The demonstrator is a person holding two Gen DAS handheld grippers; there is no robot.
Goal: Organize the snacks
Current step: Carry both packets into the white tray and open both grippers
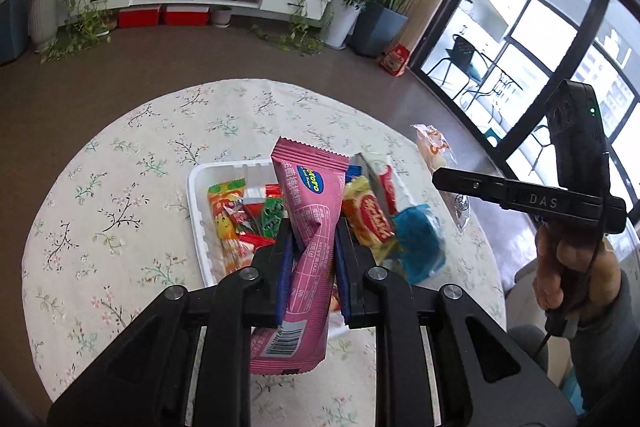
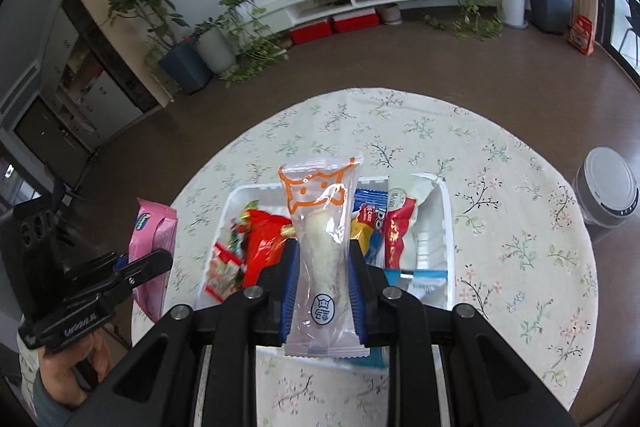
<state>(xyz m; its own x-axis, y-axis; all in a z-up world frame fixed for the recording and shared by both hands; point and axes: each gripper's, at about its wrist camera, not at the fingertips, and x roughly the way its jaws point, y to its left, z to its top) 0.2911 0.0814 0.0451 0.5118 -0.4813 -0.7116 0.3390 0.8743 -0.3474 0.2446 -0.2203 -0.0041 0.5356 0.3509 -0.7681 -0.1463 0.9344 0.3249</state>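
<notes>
Through my left wrist camera, my left gripper [image 1: 311,247] was clamped on a pink snack packet [image 1: 310,227], twisted between the blue pads and held above the white tray [image 1: 196,211] of mixed snacks on the floral tablecloth [image 1: 120,187].

Through my right wrist camera, my right gripper [image 2: 323,267] pinched a clear packet with an orange cat outline [image 2: 320,223] over the same tray [image 2: 446,227]; a grey lidded bin [image 2: 608,195] stood past the table edge.

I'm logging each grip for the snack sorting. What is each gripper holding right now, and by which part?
Left gripper: pink snack packet, pinched across its twisted middle. Right gripper: clear wrapper with an orange cat drawing, clamped around its lower half.
</notes>
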